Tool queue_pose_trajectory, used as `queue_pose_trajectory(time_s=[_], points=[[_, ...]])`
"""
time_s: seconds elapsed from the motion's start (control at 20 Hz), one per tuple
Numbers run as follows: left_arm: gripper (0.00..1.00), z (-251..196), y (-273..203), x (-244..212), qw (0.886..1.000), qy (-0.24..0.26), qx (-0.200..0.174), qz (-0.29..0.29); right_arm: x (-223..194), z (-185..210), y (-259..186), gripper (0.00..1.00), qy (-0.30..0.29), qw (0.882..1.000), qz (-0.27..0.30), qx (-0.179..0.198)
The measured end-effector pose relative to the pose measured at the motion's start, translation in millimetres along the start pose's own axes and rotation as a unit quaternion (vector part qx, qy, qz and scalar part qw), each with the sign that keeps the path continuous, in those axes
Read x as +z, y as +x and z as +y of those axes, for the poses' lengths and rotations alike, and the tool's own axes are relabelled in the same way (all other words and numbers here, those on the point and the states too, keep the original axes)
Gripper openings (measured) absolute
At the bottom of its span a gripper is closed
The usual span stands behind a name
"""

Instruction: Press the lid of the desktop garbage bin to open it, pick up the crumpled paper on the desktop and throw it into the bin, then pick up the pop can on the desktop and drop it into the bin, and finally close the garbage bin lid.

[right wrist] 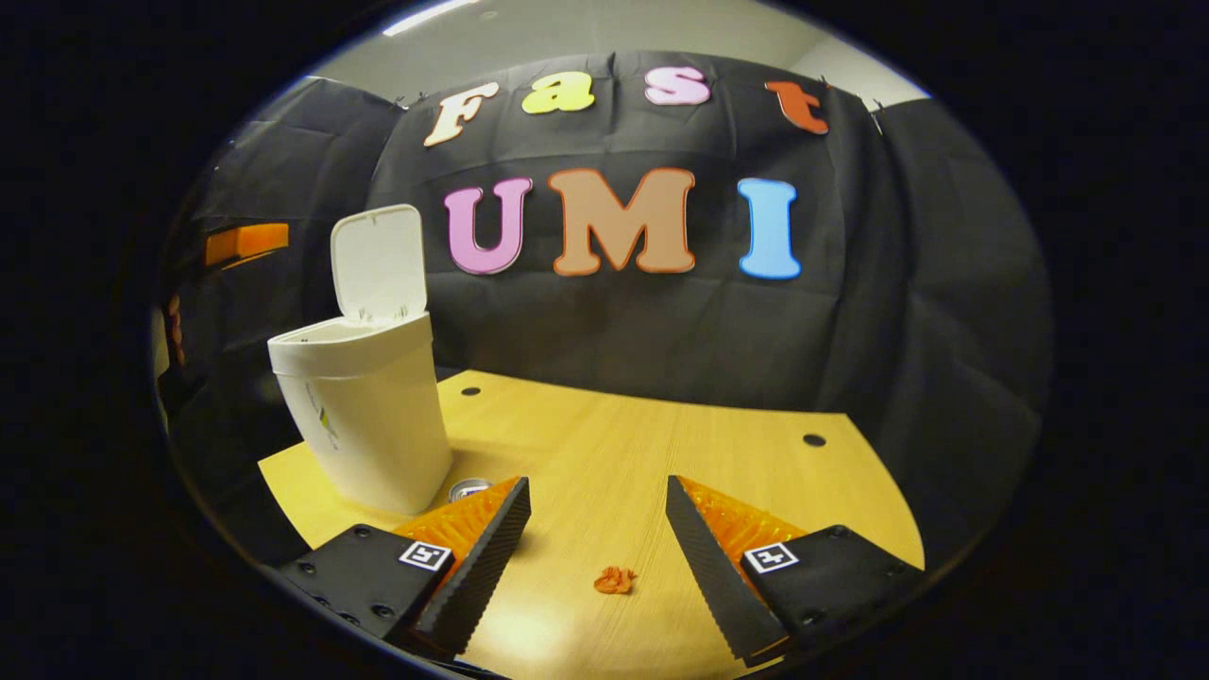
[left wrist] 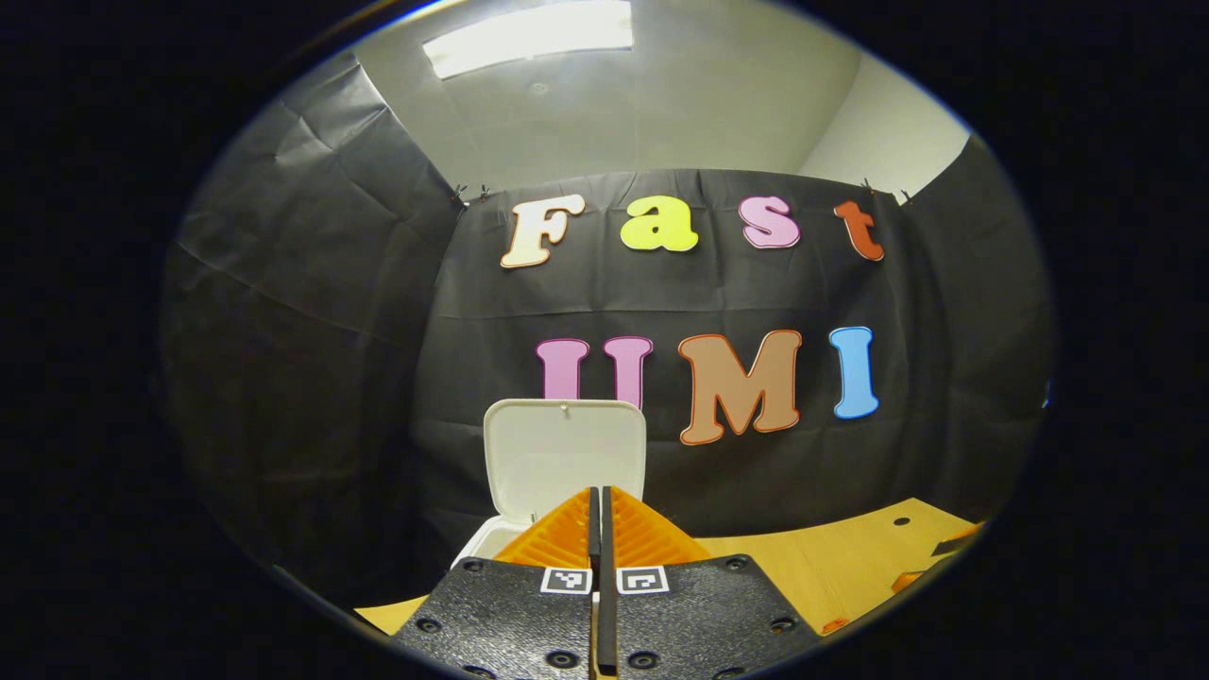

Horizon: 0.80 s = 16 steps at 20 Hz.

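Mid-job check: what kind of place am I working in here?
Most likely a staged recording booth rather than a real home: black cloth walls hang around a small wooden table with drilled holes, under an office-style ceiling light. A white desktop bin stands on the table, lid open.

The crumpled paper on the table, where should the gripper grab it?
Grab the crumpled paper across its middle, coming straight down from above. It is a small low wad lying flat on the table, directly between the right gripper's open jaws.

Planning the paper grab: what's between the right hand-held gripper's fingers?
In the right gripper view, the crumpled paper lies on bare table between the open fingers, untouched.
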<state>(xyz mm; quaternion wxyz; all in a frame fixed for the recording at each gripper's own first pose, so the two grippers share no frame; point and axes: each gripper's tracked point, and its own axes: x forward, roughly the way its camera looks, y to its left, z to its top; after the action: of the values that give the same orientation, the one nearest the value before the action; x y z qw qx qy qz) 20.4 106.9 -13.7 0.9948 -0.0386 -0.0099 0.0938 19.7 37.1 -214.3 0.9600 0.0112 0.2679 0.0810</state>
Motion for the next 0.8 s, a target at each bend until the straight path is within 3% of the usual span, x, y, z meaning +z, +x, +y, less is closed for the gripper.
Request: queue_pose_trajectory(time_s=[0.25,0.35,0.6,0.65,0.8], points=[[0.05,-7.8,-17.5,-15.4,1.000,-0.002,-0.002,0.022,-41.5,-6.4,19.5,1.00,0.002,0.998,0.056,0.019],[0.24,-11.0,-19.9,-18.1,1.000,-0.008,-0.004,0.027,-53.9,-8.3,28.0,0.97,-0.008,0.997,0.076,0.028],[0.93,-9.5,-28.2,-13.7,1.000,0.012,0.014,0.021,-81.2,-8.1,53.0,0.97,-0.022,0.991,0.124,0.055],[0.99,-8.3,-29.1,-11.8,1.000,0.014,0.018,0.016,-87.1,-8.4,58.3,0.97,-0.022,0.989,0.135,0.059],[0.99,-2.1,-34.2,-9.5,0.999,0.028,0.034,0.016,-108.8,-10.5,77.0,0.97,-0.016,0.982,0.177,0.070]])
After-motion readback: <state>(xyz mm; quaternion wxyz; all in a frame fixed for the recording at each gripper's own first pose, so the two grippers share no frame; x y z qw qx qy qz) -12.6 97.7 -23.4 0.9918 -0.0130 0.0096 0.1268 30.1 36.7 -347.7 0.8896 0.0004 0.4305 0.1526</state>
